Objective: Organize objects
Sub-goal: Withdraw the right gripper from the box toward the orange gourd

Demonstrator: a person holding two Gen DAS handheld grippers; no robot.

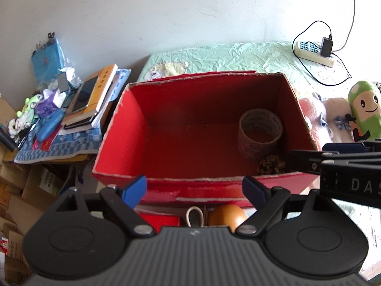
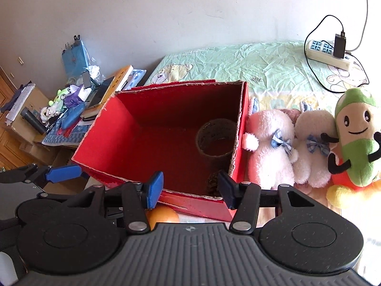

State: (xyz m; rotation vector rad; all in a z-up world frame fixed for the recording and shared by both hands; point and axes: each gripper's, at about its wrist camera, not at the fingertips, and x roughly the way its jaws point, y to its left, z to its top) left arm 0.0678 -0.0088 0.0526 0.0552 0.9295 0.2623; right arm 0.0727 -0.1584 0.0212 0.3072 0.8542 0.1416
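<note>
While both grippers hang over the near edge of the red box (image 1: 166, 128), neither one holds anything. From its own camera, the left gripper (image 1: 194, 190) has its blue-padded fingers spread wide, with nothing between them but the box's front wall. The right gripper (image 2: 190, 188) is likewise spread — its fingers straddle the near right corner of the box. Inside, at the right end, a roll of tape (image 1: 260, 133) stands on the floor of the box, and a pine cone (image 1: 271, 165) lies just in front of it against the front wall. Outside, below the front wall, sit an orange ball (image 1: 226, 215) and a pale looped band (image 1: 194, 215). Right of the box, two white plush toys (image 2: 271, 147) and a green plush figure (image 2: 357, 138) lean together on the green bedsheet (image 2: 273, 64).
</note>
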